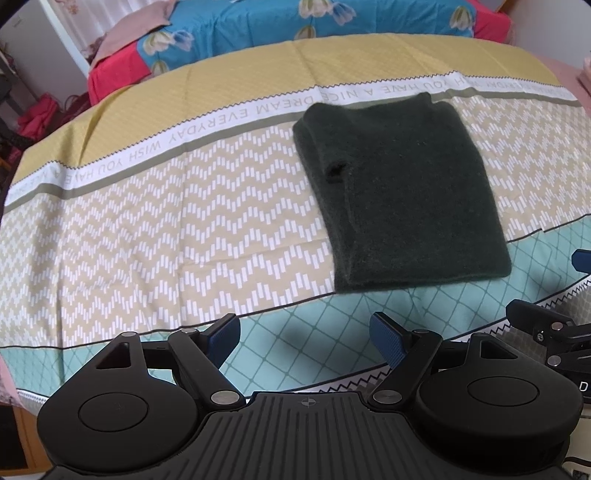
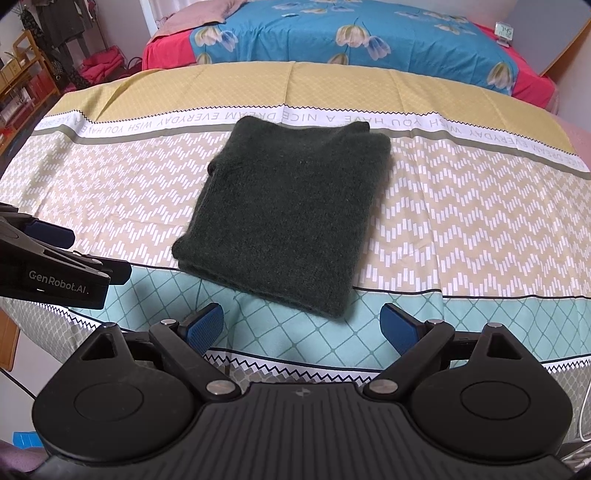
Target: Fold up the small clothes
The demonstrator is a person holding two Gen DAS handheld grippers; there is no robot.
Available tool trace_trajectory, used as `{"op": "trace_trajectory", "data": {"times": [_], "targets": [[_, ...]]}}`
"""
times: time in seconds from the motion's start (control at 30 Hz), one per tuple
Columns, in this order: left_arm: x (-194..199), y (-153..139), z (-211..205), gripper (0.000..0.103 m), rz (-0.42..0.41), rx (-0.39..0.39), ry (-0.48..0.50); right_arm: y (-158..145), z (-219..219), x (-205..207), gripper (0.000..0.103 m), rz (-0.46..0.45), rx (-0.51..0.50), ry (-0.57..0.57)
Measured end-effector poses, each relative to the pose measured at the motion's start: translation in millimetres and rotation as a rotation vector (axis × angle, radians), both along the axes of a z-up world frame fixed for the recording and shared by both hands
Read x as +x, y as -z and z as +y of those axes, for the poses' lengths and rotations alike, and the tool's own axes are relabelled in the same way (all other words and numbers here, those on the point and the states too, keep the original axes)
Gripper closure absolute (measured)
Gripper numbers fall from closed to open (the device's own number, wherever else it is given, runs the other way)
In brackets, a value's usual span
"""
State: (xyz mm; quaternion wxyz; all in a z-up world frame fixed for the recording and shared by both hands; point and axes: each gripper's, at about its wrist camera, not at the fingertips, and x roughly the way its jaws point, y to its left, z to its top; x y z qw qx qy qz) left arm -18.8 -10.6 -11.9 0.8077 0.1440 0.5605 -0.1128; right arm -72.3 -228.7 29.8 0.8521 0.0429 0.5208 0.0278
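Observation:
A dark green knitted garment [image 1: 402, 192] lies folded into a compact rectangle on the patterned sheet [image 1: 166, 206]; it also shows in the right wrist view [image 2: 288, 218]. My left gripper [image 1: 304, 338] is open and empty, held over the sheet's teal band just short of the garment's near edge. My right gripper [image 2: 301, 326] is open and empty, close to the garment's near corner. Each gripper shows at the edge of the other's view: the right one [image 1: 546, 321] and the left one [image 2: 62, 258].
The sheet has a yellow far band [image 2: 295, 88] and a white band with printed words. Behind it lies a blue flowered bedspread [image 2: 351, 33] with red edges. Shelves and red bags [image 2: 99, 62] stand at the far left. A small clock [image 2: 504, 33] is far right.

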Motion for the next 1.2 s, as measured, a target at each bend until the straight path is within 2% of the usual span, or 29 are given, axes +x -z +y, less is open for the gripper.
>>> {"op": "trace_trajectory", "data": {"times": [1.2], "targets": [[8,9,1,0.000,0.018,-0.029,0.028,5,5,13,0.010,0.018,0.012,-0.030]]}}
